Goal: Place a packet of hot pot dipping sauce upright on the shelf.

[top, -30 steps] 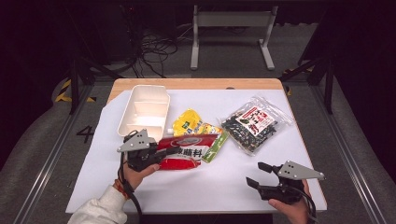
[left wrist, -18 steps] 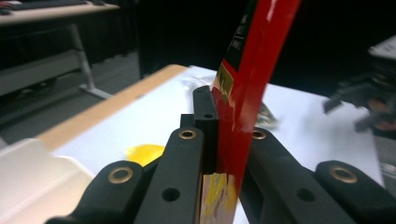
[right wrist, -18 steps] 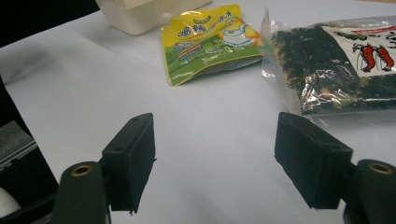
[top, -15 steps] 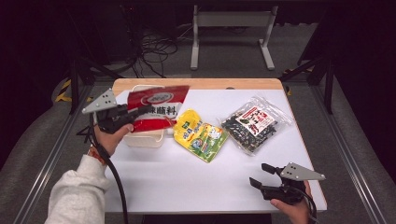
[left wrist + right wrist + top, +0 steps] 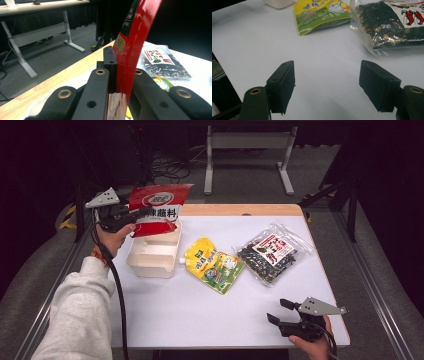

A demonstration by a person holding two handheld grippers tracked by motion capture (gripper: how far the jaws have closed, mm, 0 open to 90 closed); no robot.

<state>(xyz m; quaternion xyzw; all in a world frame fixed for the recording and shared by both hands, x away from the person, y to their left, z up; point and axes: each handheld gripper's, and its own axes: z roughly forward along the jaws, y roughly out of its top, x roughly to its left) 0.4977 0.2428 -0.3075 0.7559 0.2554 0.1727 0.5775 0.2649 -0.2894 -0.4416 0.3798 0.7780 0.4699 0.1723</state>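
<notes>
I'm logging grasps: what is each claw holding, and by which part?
The left claw pinches the flat red plastic pouch near its left edge, lifted above the white tray. The right claw is open, holding nothing.

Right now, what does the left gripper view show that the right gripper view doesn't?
Left gripper view alone: the left gripper shut on a red packet standing on edge, the table's wooden edge, and a desk's legs on the floor behind. Right gripper view alone: the right gripper with jaws open and nothing between them, over bare white tabletop, plus a corner of the white box. Shared: the clear bag of dark dried food and the yellow-green pouch, both lying flat.
</notes>
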